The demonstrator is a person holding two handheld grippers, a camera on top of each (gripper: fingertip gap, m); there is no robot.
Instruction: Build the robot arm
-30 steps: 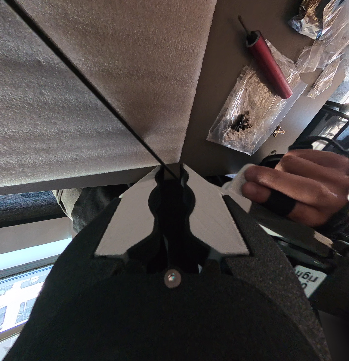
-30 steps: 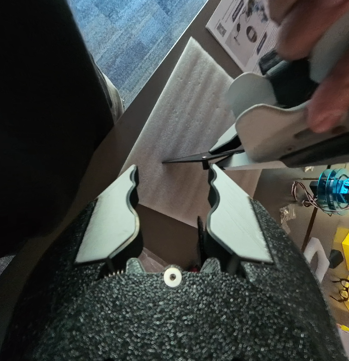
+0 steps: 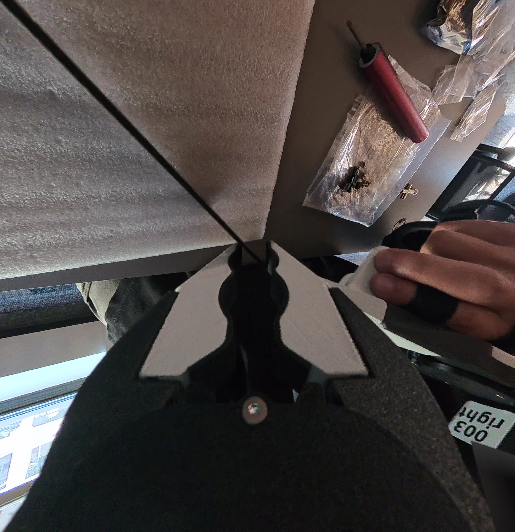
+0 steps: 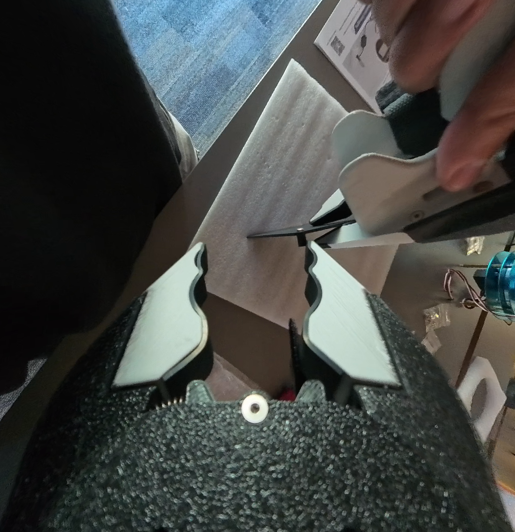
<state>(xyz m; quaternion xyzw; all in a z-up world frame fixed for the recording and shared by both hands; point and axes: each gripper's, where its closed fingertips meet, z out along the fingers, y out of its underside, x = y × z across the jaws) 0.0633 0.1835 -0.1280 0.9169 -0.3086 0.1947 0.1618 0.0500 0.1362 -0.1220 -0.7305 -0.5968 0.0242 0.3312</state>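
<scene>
**My left tongs hold black scissors over the foam**

My left tongs (image 3: 252, 253) are squeezed tight on a pair of thin black metal scissors (image 4: 282, 232). The blades are closed and come to a point over the flat white foam sheet (image 4: 279, 149). From my left wrist view the scissors look like one thin dark line across the foam. I cannot tell if the tip touches the foam.

The foam sheet lies on the dark brown bench (image 3: 322, 121). My right tongs (image 4: 255, 250) are spread wide with nothing in them. They hang over the near edge of the foam, just beside the scissors.

On the bench next to the foam there is a long dark red tube (image 3: 393, 93). It lies on a clear plastic bag (image 3: 365, 172) with small dark bits inside. A small metal clip (image 3: 408, 191) sits beside that bag. Far from the foam there is a shiny blue round part with thin wires (image 4: 507, 283).

A hand (image 3: 452, 276) grips my right tongs' handle.
</scene>
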